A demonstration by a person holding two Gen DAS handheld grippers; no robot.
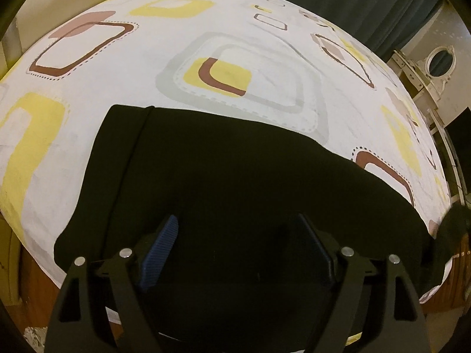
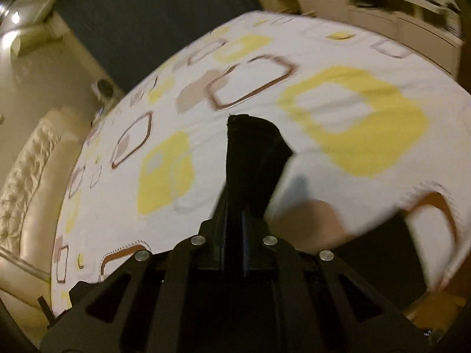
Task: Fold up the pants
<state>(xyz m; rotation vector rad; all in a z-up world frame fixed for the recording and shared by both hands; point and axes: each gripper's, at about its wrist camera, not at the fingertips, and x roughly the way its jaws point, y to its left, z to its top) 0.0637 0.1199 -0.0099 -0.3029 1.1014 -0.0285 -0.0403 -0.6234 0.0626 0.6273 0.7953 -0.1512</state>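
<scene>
Patterned bed sheet [image 1: 117,94] carries the black pants [image 1: 223,170], spread flat near the front edge. Right gripper [image 2: 234,220] is clamped on a lifted pants end; carry it over, keep edges aligned. Left gripper [image 1: 238,253] is spread wide, empty, above fabric; pin there

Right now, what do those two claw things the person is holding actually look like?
Both are matte black. The left gripper has two flat fingers lined with ribbed blue pads, carried on angular black link arms with triangular cut-outs and round silver pivot pins. The right gripper shows the same black links, silver pins and thin blue pad edges. No cables, markings or sleeves are visible.
</scene>
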